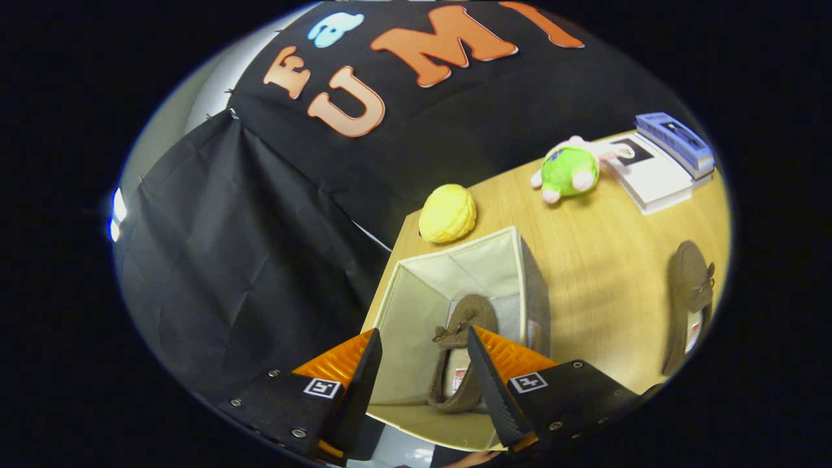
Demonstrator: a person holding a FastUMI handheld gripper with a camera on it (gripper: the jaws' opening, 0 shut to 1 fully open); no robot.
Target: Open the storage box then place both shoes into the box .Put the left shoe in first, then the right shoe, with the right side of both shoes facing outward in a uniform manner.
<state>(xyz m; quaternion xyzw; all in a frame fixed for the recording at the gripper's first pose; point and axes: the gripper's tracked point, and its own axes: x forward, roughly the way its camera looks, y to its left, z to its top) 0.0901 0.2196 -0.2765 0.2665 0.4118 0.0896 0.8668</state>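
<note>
Gripper view, items as I am seeing them:

- My tool [422, 344]: I am holding it over the storage box, its fingers standing apart and gripping nothing.
- Storage box [416, 305]: a fabric cube with a pale lining, sitting open at one corner of the worktop [604, 273].
- Brown shoe [463, 351]: lying inside the box between my fingers, toe pointing away from me.
- Second brown shoe [690, 305]: resting on the worktop, well apart from the box.
- Yellow textured ball [447, 213]: sitting just beyond the box.
- Green plush toy [571, 170]: lying farther back.
- White book [650, 174]: lying beside the toy, carrying a small blue box [676, 142].
</note>
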